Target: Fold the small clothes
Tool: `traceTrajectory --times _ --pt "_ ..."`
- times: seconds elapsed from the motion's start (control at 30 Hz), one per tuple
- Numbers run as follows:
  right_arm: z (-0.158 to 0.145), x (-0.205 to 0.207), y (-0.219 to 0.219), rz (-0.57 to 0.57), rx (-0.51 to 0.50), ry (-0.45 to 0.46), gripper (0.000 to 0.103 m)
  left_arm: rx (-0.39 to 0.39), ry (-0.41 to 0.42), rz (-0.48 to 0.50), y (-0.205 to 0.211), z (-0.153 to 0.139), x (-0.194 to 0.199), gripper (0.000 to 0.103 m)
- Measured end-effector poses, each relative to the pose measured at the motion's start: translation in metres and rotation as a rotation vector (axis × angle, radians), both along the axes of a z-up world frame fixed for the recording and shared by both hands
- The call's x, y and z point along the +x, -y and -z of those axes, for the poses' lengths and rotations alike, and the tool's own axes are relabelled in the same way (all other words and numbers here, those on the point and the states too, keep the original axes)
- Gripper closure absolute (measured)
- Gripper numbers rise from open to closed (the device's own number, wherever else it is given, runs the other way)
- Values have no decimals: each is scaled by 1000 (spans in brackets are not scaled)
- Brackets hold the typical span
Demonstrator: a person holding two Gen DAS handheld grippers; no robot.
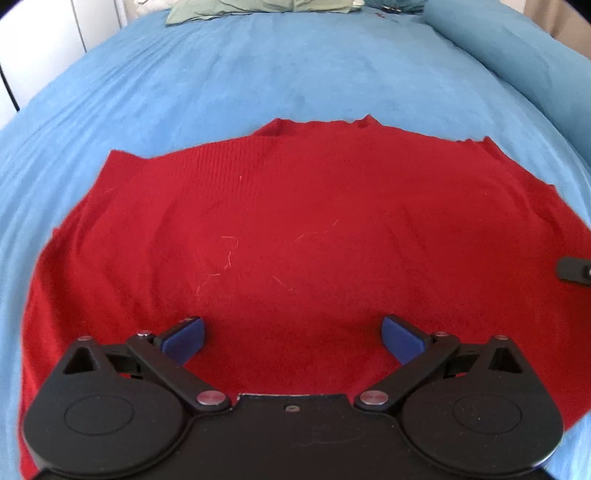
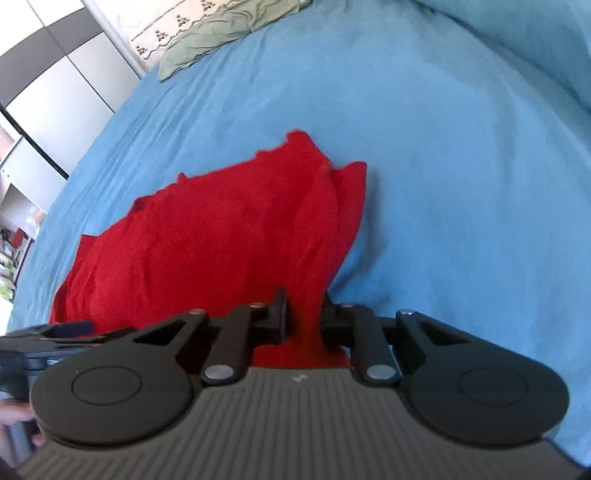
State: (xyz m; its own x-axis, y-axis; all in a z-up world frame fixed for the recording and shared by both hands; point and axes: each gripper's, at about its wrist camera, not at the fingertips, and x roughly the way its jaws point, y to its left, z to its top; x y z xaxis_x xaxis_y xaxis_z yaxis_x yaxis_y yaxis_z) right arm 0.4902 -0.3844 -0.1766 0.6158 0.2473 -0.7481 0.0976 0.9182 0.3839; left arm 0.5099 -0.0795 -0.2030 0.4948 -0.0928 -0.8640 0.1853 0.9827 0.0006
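A red knitted garment lies spread on a blue bedspread. My left gripper hovers over the garment's near part, jaws wide open, blue pads apart with only flat fabric below them. In the right wrist view the same red garment is bunched up at its right edge. My right gripper is shut on that edge, and a fold of red cloth rises from between its black fingers. Part of the right gripper peeks in at the left wrist view's right border.
A green folded cloth lies at the far end of the bed, also seen as green cloth beside a patterned white one. A blue pillow sits far right. White wardrobe doors stand left. A hand shows at lower left.
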Motion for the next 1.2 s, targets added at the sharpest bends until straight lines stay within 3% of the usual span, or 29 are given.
traceTrajectory --times 0.17,0.3,0.37,0.5,0.67,0.73,0.77,0.8,0.87,1.03,1.1,1.2 --pt "-60 13 -47 -99 12 76 76 -8 -28 9 -10 -15 4 4" --pt "-107 36 -126 -230 49 140 77 -17 7 -34 -55 -44 1 4" --pt "-116 45 -171 -301 68 159 77 -27 12 -59 -85 -54 -1 4" --pt "-94 58 -270 -441 74 136 78 16 -8 -104 -148 -56 -7 4" --pt "-17 71 -355 -507 -5 32 78 45 -35 -143 -214 -38 -24 4" --pt "-5 67 -363 -505 -23 36 70 35 -51 -164 -229 -32 -31 4" --pt "-6 67 -365 -507 -21 40 55 24 -56 -173 -235 -30 -35 4" --pt "-11 65 -363 -508 -10 52 34 8 -55 -181 -240 -30 -39 4" --pt "-31 58 -354 -485 8 106 13 -22 -52 -192 -248 -33 -45 4" --pt "-89 32 -279 -321 41 222 0 -123 -30 -191 -250 -61 -59 4" --pt "-95 16 -250 -262 -4 227 0 -163 -18 -168 -242 -74 -65 4" --pt "-80 -8 -220 -239 -107 161 0 -222 -17 -134 -223 -89 -72 4"
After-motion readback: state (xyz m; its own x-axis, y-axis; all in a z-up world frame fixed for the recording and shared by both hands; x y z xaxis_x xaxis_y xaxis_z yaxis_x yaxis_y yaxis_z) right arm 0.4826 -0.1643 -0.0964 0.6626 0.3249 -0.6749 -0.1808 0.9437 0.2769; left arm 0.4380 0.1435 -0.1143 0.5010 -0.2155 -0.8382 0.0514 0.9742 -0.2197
